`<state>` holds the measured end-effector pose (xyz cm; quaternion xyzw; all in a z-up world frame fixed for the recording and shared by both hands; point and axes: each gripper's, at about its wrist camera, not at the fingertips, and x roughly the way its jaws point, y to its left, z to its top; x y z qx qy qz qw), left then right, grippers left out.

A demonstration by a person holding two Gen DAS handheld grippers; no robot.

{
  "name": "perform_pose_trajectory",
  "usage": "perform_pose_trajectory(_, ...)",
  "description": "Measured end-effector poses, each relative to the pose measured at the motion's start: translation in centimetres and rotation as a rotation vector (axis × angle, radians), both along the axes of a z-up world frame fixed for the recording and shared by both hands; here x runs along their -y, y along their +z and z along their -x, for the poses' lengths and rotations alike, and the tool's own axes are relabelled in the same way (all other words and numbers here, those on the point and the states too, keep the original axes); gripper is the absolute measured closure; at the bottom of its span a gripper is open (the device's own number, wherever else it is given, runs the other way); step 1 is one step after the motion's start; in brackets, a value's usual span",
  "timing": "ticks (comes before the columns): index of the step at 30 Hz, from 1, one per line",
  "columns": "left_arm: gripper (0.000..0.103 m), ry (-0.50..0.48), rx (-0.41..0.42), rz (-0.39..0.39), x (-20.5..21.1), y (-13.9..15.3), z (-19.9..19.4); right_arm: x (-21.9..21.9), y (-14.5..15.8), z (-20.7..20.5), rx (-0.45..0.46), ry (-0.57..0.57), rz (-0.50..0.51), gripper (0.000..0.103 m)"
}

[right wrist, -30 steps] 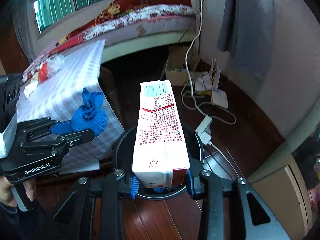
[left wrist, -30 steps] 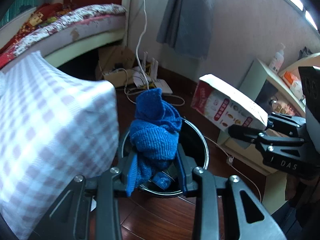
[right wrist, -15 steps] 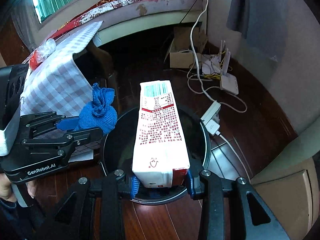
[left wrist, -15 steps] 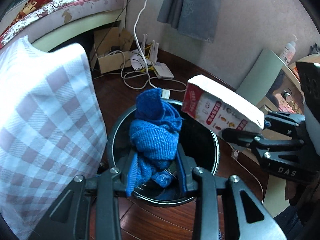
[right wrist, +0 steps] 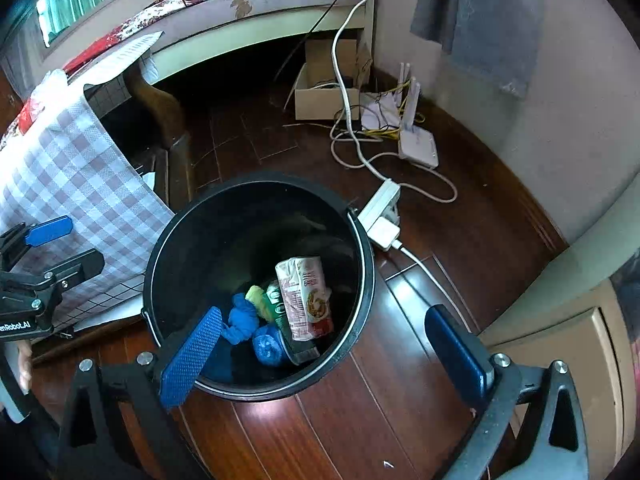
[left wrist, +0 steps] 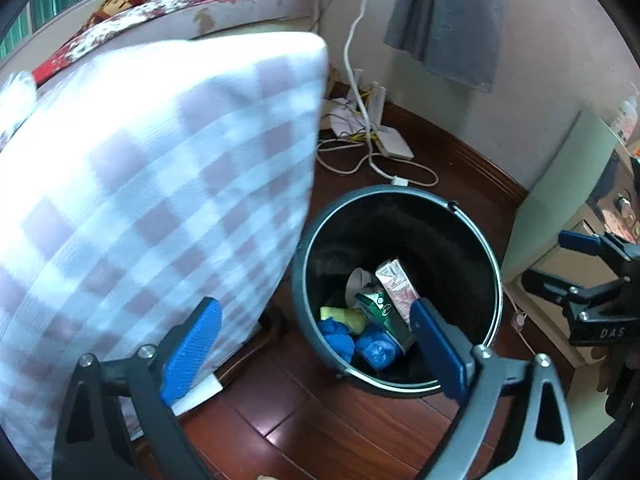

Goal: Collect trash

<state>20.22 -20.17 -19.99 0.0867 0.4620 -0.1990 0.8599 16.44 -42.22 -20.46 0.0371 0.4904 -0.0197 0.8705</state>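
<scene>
Black bin [right wrist: 362,276] with carton [right wrist: 306,300] and blue cloth [right wrist: 242,320] inside, both tools just sprung wide, empty.

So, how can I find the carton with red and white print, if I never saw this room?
Look at the black bin on the wooden floor, beside the checked tablecloth. Inside, the red and white carton lies on top of the trash. It is the palest and largest piece, next to a green carton and blue cloth.

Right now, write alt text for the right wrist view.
Open right tongs hover over a black bin holding a carton, a green pack and blue cloth. Checked tablecloth left, cables behind.
</scene>
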Motion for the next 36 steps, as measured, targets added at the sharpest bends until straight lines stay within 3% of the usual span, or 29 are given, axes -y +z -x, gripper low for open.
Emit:
perform_pose_trajectory(12, 0.007, 0.017, 0.055, -0.003, -2.5, 2.6, 1.2, -3.5, 2.5, 0.7, 0.037, 0.034, -0.001, 0.001)
perform_pose_trajectory(21, 0.007, 0.042, 0.108, 0.012, -4.5, 5.6, 2.9, -6.0, 6.8, 1.9, 0.107, 0.073, 0.014, 0.001)
perform_pose_trajectory(36, 0.007, 0.154, 0.208, 0.055, -11.3, 10.6, 4.1, -12.4, 13.0, 2.5, 0.220, 0.162, 0.022, 0.001)
